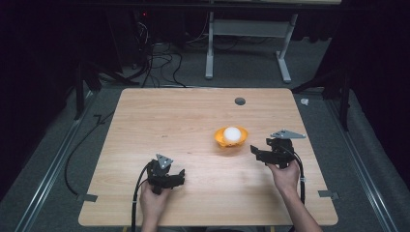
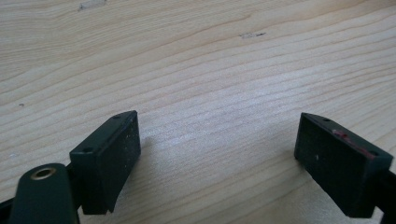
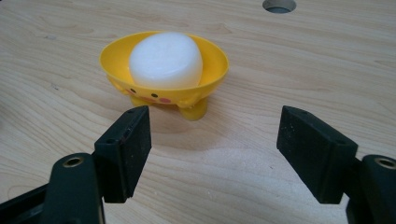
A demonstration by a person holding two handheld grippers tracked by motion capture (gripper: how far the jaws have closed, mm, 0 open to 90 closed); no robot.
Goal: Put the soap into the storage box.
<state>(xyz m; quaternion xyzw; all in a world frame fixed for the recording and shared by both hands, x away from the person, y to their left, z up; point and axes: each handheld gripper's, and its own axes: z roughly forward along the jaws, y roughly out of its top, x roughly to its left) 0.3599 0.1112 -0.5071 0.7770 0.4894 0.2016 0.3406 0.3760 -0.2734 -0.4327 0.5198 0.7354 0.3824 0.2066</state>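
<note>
Step in hand: the right tongs [image 1: 258, 153] look to be lining up on the yellow bowl [image 1: 231, 137], which holds a white soap-like lump [image 1: 232, 134]; this is a judgement from where they point.
Where the bowl is: right of the table's [image 1: 159, 121] middle, standing upright on small feet, a little face printed on its side [image 3: 148, 94]; the white lump [image 3: 166, 59] sits inside and rises above the rim.
How to do it well: I would bring the right tongs in level and centred, so one pad passes each side of the bowl rather than striking its rim. If the lump is the target, I would come down from above, since the bowl wall shields its lower half. A slow close seems wise; the bowl looks light and could tip or slide on its feet.
Right tongs: wide open, holding nothing, touching nothing; the bowl [image 3: 163, 70] lies just ahead of the gap, somewhat nearer the left-hand pad [image 3: 133, 147] in the right gripper view.
Left tongs: [image 1: 178, 178] also spread wide and empty, near the table's front edge and well apart from the bowl; bare wood [image 2: 210, 70] lies between and beyond the pads [image 2: 114, 158].
Risk: a lopsided approach may push the bowl away.
</note>
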